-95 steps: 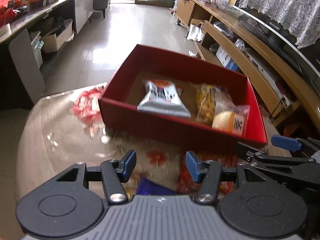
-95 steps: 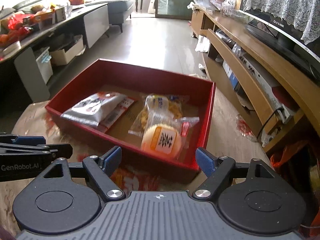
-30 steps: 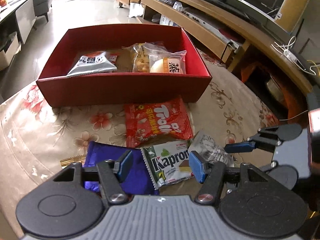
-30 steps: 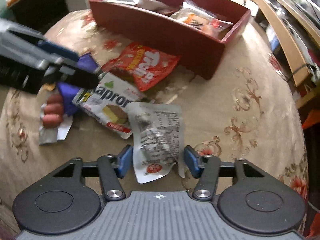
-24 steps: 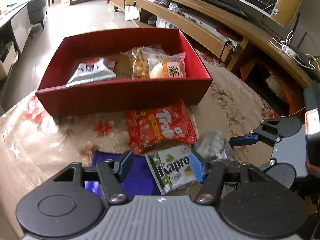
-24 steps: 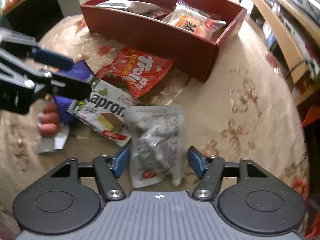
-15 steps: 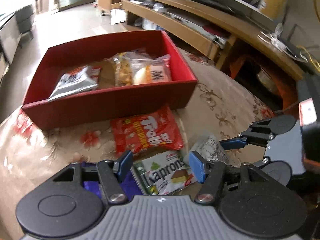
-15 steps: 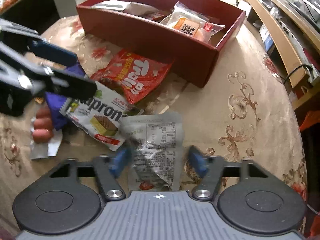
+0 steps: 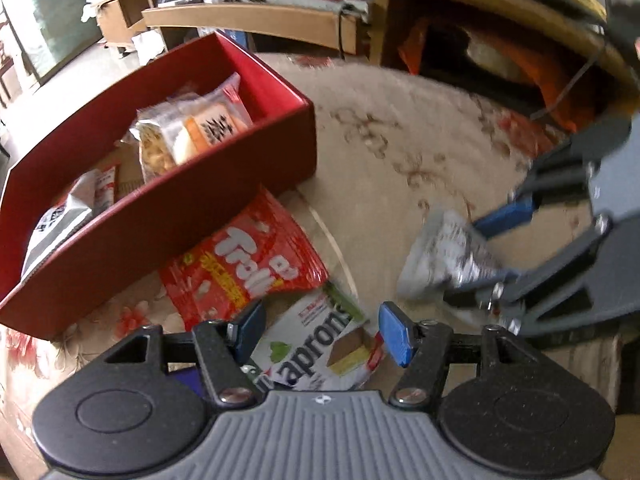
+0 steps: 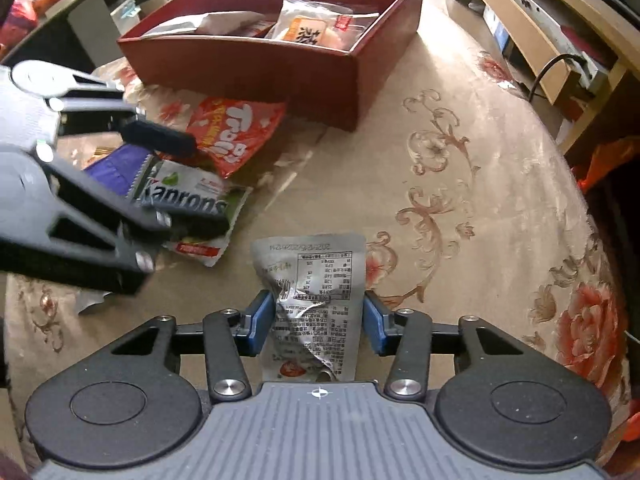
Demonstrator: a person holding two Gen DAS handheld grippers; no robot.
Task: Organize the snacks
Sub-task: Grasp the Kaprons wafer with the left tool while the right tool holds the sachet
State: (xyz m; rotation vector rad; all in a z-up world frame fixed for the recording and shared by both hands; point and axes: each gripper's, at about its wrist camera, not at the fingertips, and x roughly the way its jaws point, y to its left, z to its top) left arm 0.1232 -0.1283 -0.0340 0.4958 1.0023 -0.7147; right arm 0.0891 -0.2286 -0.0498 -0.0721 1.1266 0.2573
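Observation:
A red box (image 9: 256, 184) (image 10: 280, 64) on the floral tablecloth holds several packets. In front of it lie a red Trolli bag (image 9: 244, 260) (image 10: 232, 132), a green and white Kaprons wafer pack (image 9: 320, 344) (image 10: 188, 196) and a purple packet (image 10: 116, 168). My left gripper (image 9: 322, 334) is open over the wafer pack, its fingers either side of it. My right gripper (image 10: 318, 322) is closed on a silver foil pouch (image 10: 316, 284), which also shows in the left wrist view (image 9: 444, 256), lifted a little off the cloth.
A wooden TV bench (image 10: 560, 32) runs along the right, with cables and an orange bag (image 10: 608, 160) below it. A dark desk with boxes (image 10: 52, 12) stands at the far left. The table's edge curves round at the right.
My right gripper's fingers have closed in on the silver pouch and raised it. My left gripper has swung right and dropped closer over the wafer pack.

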